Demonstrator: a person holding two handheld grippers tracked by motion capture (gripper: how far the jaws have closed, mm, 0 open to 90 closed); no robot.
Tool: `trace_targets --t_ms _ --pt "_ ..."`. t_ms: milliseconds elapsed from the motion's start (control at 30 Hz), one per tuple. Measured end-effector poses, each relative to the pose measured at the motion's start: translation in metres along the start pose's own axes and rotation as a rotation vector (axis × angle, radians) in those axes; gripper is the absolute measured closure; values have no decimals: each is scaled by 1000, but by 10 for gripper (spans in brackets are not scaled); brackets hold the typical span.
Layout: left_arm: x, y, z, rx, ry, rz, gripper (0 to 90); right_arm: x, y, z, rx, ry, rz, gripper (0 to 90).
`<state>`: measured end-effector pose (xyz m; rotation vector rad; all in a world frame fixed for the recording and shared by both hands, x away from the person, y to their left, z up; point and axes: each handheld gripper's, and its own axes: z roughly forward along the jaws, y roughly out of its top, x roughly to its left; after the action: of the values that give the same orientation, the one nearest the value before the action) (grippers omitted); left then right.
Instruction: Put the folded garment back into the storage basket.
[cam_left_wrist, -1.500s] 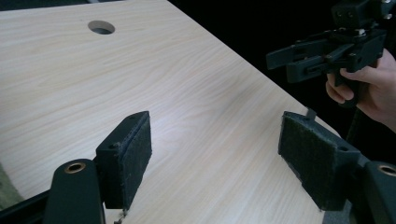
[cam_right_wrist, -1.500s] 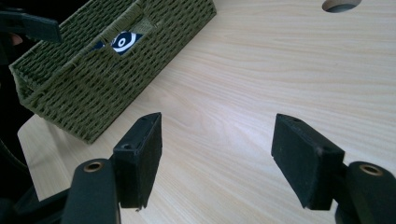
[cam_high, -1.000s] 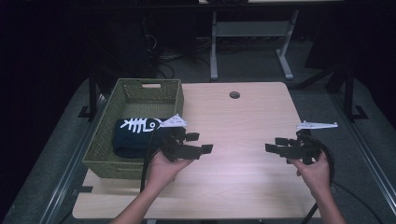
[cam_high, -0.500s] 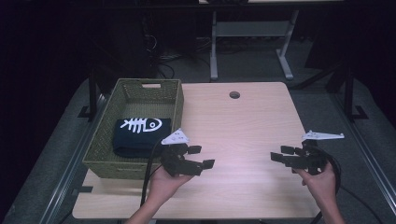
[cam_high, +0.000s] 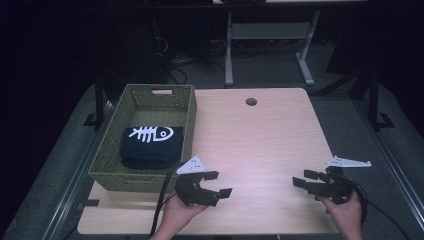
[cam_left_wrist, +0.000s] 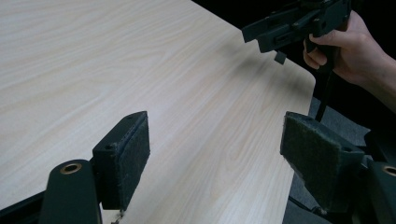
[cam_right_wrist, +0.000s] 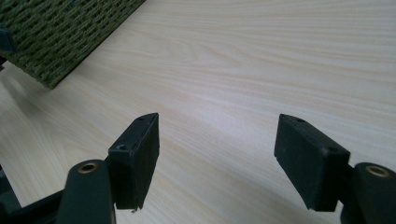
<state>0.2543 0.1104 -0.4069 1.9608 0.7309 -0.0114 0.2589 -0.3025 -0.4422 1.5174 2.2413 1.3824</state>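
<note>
Dark floor and metal desk legs lay beyond the far edge of a pale wood surface (cam_high: 260, 135), which had a round hole (cam_high: 251, 102) near its far edge. On the left part of the surface sat a green woven basket (cam_high: 112, 150), and in it lay a folded black cloth (cam_high: 150, 150) with a white fish-skeleton print (cam_high: 150, 133) on top.

At the near left a hand (cam_high: 176, 215) held the left tool (cam_high: 218, 183) low over the surface, just right of the basket's near corner; its jaws stood wide apart with nothing between them (the left gripper view showed bare wood in the gap). A grey three-cornered plate (cam_high: 192, 164) sat on top of it and a cable (cam_high: 161, 200) trailed off the near edge.

At the near right another hand (cam_high: 345, 212) held the right tool (cam_high: 302, 180) by the surface's right edge, jaws likewise apart and empty, pointing left. The two tools were well apart. In the right gripper view the basket's wall (cam_right_wrist: 60, 32) showed at the far left.
</note>
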Motion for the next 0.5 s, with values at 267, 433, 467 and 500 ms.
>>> trace_targets --t_ms 267,433,467,500 --pt "0 -19 9 19 -6 9 237 3 -17 -5 -22 -38 -19 307" --pt "-5 -25 13 32 -12 19 237 5 -28 -10 -33 -51 -15 307" --pt "-6 -27 14 34 -10 21 237 5 -30 -10 -39 -53 -22 307" --pt "-7 -28 14 35 -12 24 237 6 -31 -12 -39 -51 -15 307"
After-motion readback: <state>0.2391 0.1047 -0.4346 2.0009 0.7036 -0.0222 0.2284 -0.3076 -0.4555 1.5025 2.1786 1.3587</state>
